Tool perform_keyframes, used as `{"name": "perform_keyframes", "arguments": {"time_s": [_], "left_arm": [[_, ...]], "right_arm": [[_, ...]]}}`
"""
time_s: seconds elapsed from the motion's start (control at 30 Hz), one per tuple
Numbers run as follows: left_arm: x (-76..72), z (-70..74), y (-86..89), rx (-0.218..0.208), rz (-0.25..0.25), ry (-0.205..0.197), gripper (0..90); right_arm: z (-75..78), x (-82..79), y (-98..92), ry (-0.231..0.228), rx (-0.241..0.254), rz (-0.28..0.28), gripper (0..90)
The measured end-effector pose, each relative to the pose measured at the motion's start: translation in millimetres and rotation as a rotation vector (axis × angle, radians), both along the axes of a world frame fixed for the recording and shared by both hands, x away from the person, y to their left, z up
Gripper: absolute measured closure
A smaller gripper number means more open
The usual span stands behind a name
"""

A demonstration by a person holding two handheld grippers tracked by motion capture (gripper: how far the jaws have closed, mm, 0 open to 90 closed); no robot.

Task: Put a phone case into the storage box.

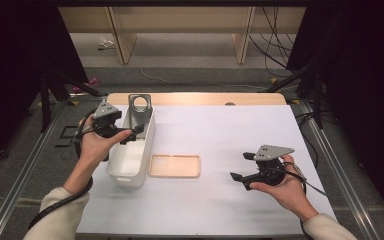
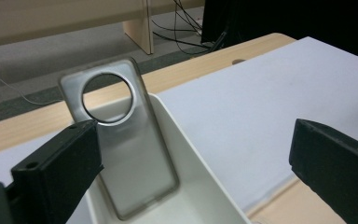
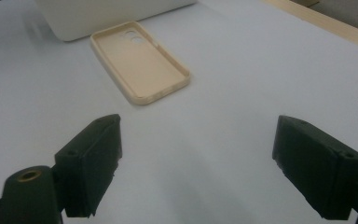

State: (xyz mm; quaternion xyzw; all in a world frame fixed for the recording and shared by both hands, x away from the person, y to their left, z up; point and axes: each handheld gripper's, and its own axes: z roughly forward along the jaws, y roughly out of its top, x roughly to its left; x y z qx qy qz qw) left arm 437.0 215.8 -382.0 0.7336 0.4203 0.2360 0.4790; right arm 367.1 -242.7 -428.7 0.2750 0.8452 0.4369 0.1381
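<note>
My left hand-held gripper (image 1: 130,134) sits at the white bin (image 1: 125,167), jaws spread wide and holding nothing. The grey phone case (image 2: 130,154) stands upright inside the bin, leaning against its far end (ring cut-out at the top). My right hand-held gripper (image 1: 240,167) is wide open and empty above the table (image 1: 220,130), the beige phone case (image 3: 140,63) lying flat beside the bin.

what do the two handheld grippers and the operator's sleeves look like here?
Both the left gripper and right gripper are black, each topped by a grey three-cornered plate with small holes. The fingers are blocky black pads. A black cable trails from each. Sleeves are cream-coloured.
</note>
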Motion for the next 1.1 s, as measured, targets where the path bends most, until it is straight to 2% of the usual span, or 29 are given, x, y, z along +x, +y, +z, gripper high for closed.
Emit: {"name": "perform_keyframes", "arguments": {"time_s": [0.17,0.23,0.37,0.43,0.6,0.67,0.9,1.1], "left_arm": [[-19.7,-10.3,-8.4,-0.005,-0.026,0.005,0.0],[-25.6,-12.9,-10.9,0.008,-0.036,0.009,0.0],[-39.6,-16.9,-13.3,0.002,-0.033,-0.01,0.0],[-47.2,-19.2,-15.0,0.008,-0.038,-0.033,0.0],[-64.6,-21.3,-20.8,-0.006,-0.053,-0.066,0.5],[-68.1,-22.4,-23.4,-0.016,-0.061,-0.064,0.6],[-68.0,-29.0,-24.8,0.002,-0.067,-0.04,0.6],[-68.3,-28.1,-24.8,0.002,-0.062,-0.041,0.6]], "right_arm": [[-0.1,1.8,0.9,0.004,0.002,0.003,16.7],[-0.3,2.6,1.2,0.003,0.002,0.005,16.7],[0.7,4.9,2.8,0.0,0.005,0.005,16.7],[1.0,5.0,3.1,-0.001,0.006,0.008,16.8],[2.0,4.6,3.2,-0.005,0.007,0.008,16.7],[2.0,4.2,3.1,-0.005,0.006,0.008,16.7],[2.2,4.5,2.1,-0.006,0.01,0.006,16.7],[2.6,4.3,1.5,-0.009,0.01,0.004,16.6]]}}
